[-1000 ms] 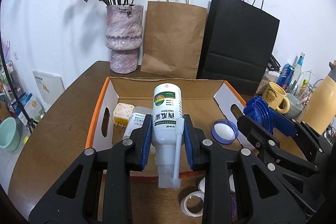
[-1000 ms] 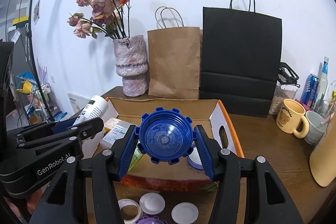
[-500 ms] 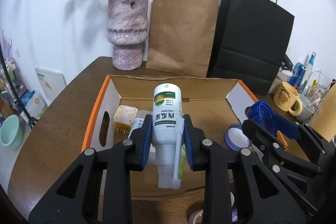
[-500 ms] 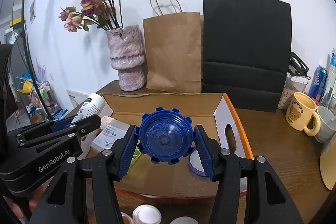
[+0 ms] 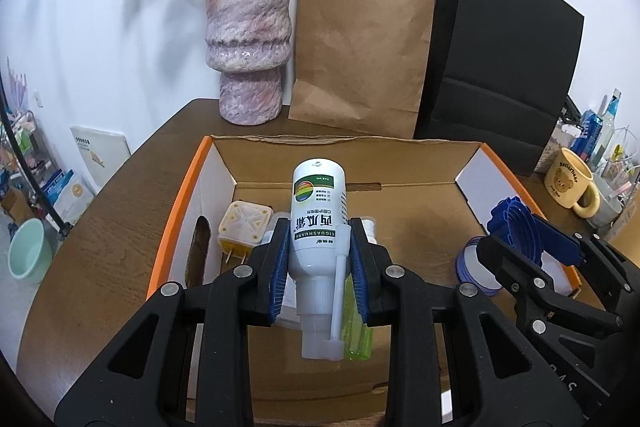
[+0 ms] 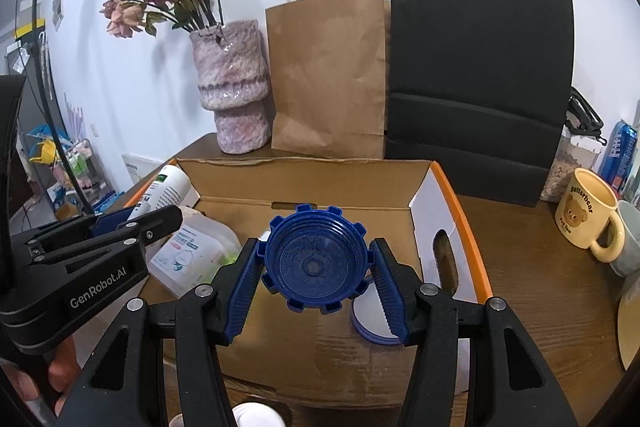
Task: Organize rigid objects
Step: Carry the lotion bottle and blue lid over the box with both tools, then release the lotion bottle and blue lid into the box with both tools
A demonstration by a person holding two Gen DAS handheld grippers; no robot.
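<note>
My left gripper (image 5: 320, 231) is shut on a white spray bottle (image 5: 319, 223), its nozzle end toward the camera, held above the open cardboard box (image 5: 420, 163). My right gripper (image 6: 316, 255) is shut on a blue ridged cap (image 6: 315, 263), hollow side facing the camera, also over the box (image 6: 352, 171). On the box floor lie a cream plug adapter (image 5: 242, 227), a clear flat pack (image 6: 192, 255), a green bottle (image 5: 358, 323) partly hidden under the spray bottle, and a blue-rimmed white lid (image 5: 476, 267).
Behind the box stand a pink vase (image 5: 246, 43) with dried roses, a brown paper bag (image 5: 360, 51) and a black paper bag (image 5: 500, 67). A bear mug (image 6: 588, 215) and cans sit at the right. White lids (image 6: 252, 415) lie on the wooden table (image 5: 100, 235) before the box.
Both grippers have moved forward and down over the box, each keeping its object. The loose lids in front of the box have mostly slid out of view below.
</note>
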